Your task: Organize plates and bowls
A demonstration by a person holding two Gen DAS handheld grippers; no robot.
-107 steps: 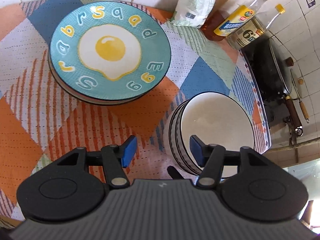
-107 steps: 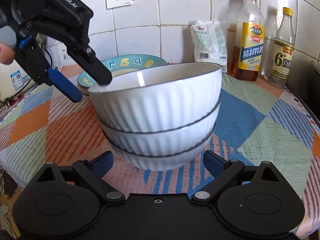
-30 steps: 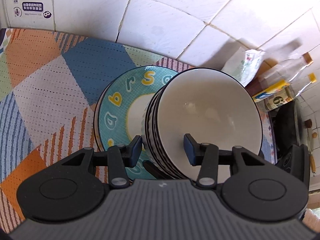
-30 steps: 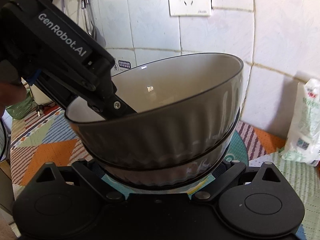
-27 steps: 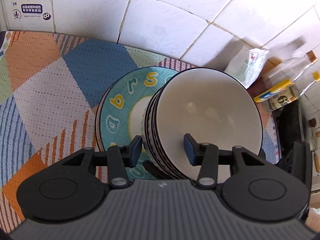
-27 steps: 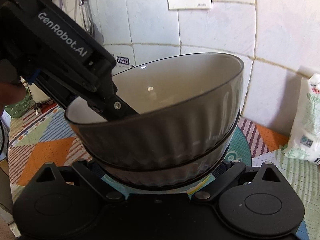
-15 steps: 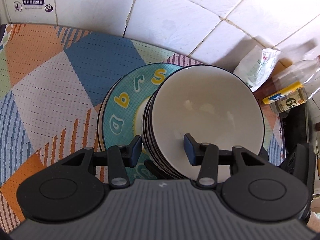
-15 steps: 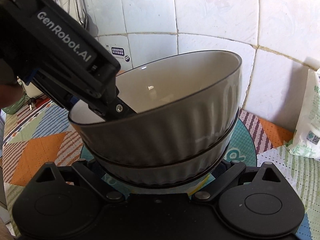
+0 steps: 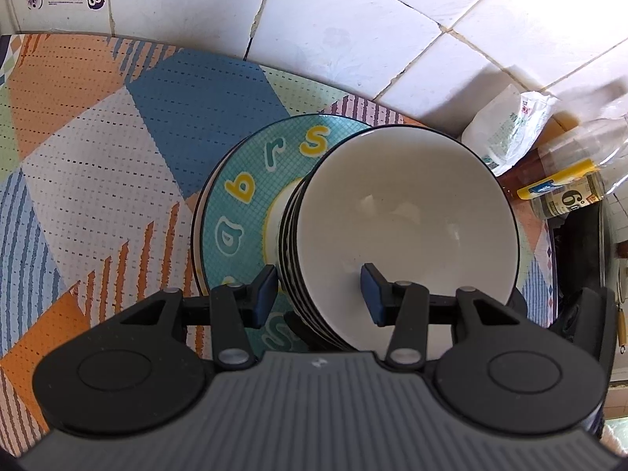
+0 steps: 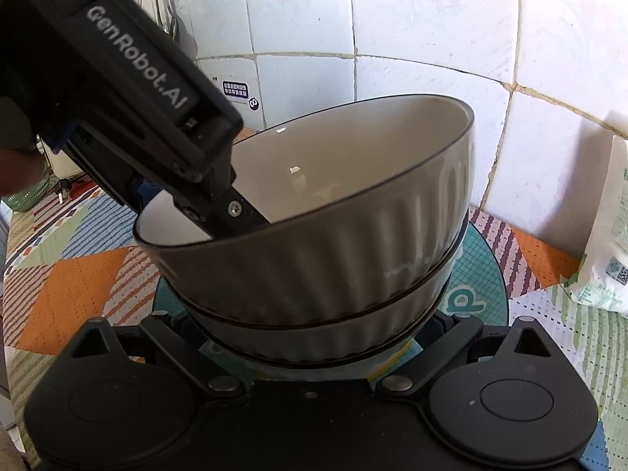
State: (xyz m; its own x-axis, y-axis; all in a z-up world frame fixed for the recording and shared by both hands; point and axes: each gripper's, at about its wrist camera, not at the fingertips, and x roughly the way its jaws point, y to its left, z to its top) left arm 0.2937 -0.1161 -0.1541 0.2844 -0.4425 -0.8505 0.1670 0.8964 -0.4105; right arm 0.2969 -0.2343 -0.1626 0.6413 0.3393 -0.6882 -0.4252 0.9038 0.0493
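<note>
I have the stack of bowls (image 9: pixel 404 231) in both tools at once, because a nested pile this deep would tip or slip if I carried it from one side only. My left gripper (image 9: pixel 318 294) pinches the near wall of the stack, one blue pad outside the ribbed walls and the other down inside the top bowl, so it is clenched on the rim. My right gripper (image 10: pixel 314 333) straddles the base of the stack from the opposite side; its fingertips sit tight against the lowest bowl on either flank, and I judge it to be clamped there, though the pads themselves are mostly hidden under the curve. The stack sits tilted over the teal lettered plate (image 9: pixel 243 204), close above it or already touching; I cannot tell which, since the foot of the lowest bowl is hidden. I judge the aim is to set the bowls on the plates so all the crockery ends in one pile. Counting: the right wrist view shows three bowls by their dark rim lines, while the left wrist view suggests more edges, so I say at least three. Under the teal plate I see the rims of further plates, perhaps two or three in all. Behind stand two bottles (image 9: pixel 565 196) and one white bag (image 9: pixel 506 133) on the patterned mat (image 9: pixel 98 149).
</note>
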